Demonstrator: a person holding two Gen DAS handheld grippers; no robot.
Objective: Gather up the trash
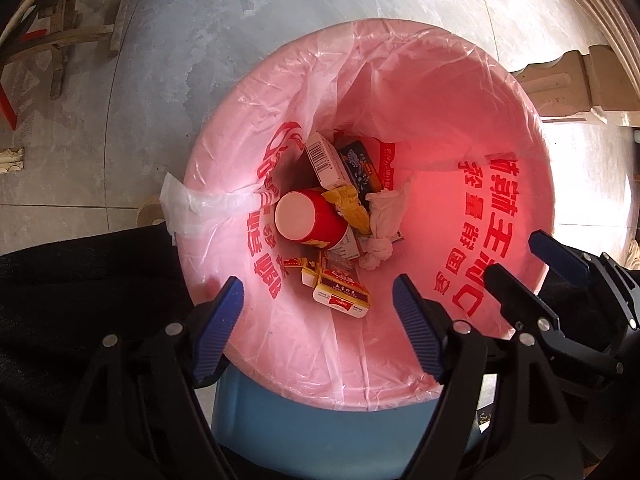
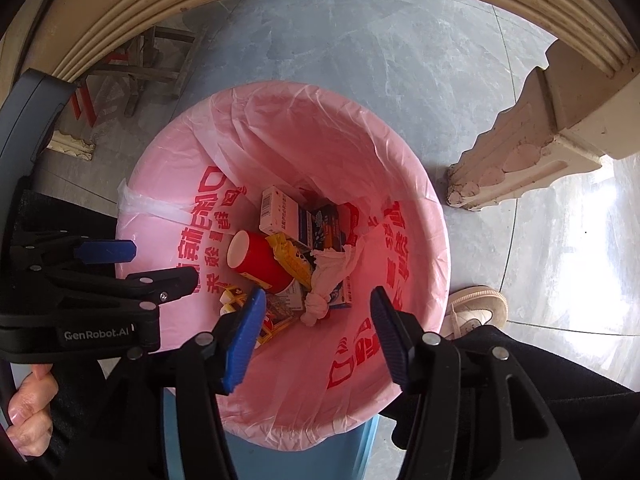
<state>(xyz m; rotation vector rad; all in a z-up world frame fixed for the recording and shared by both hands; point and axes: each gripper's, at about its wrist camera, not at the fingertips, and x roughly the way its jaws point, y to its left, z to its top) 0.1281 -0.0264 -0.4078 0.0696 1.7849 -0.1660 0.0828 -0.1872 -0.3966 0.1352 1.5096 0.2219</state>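
The left tool (image 1: 318,290) hangs over the mouth of the trash bin (image 1: 320,432), its blue pads spread apart with nothing between them, released. The right tool (image 2: 318,300) hangs over the same bin, just beside the left one, likewise released and empty, its fingers pointing down into the opening. The bin is blue and lined with a pink plastic bag (image 1: 460,128) printed with red characters, the bag's edge folded over the rim. At the bottom of the bin lies the collected trash: a red paper cup (image 1: 308,220) on its side with its white base showing, a crumpled white tissue (image 1: 380,224) touching the cup's far side, a yellow wrapper (image 1: 352,208) between them, a white carton with a barcode (image 1: 326,160) leaning against a dark box (image 1: 360,166), and a yellow-and-red small carton (image 1: 340,292) nearest the tools. Beside the bin, on the grey floor (image 2: 360,40), stands a beige shoe (image 2: 476,310), and a carved cream furniture leg (image 2: 520,152) stands farther off.
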